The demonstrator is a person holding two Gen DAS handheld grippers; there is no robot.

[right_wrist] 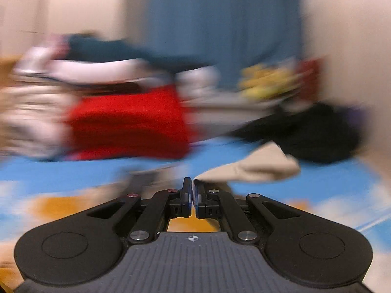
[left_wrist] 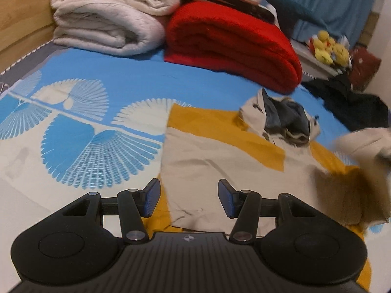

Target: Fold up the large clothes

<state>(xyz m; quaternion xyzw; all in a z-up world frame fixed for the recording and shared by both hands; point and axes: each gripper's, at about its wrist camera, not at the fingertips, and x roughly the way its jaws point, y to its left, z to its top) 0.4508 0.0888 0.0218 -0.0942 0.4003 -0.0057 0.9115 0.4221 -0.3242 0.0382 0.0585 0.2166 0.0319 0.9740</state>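
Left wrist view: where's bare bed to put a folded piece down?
Free: blue patterned sheet, bordered by the white blanket behind and the beige-and-yellow garment to its right. Crowded: the back, with the red blanket, and the right, with the dark clothes.

I'm holding my left tongs (left_wrist: 189, 199) spread wide above the beige and mustard jacket (left_wrist: 220, 163), which is lying on the blue bed sheet (left_wrist: 136, 78) near a red blanket (left_wrist: 232, 46).
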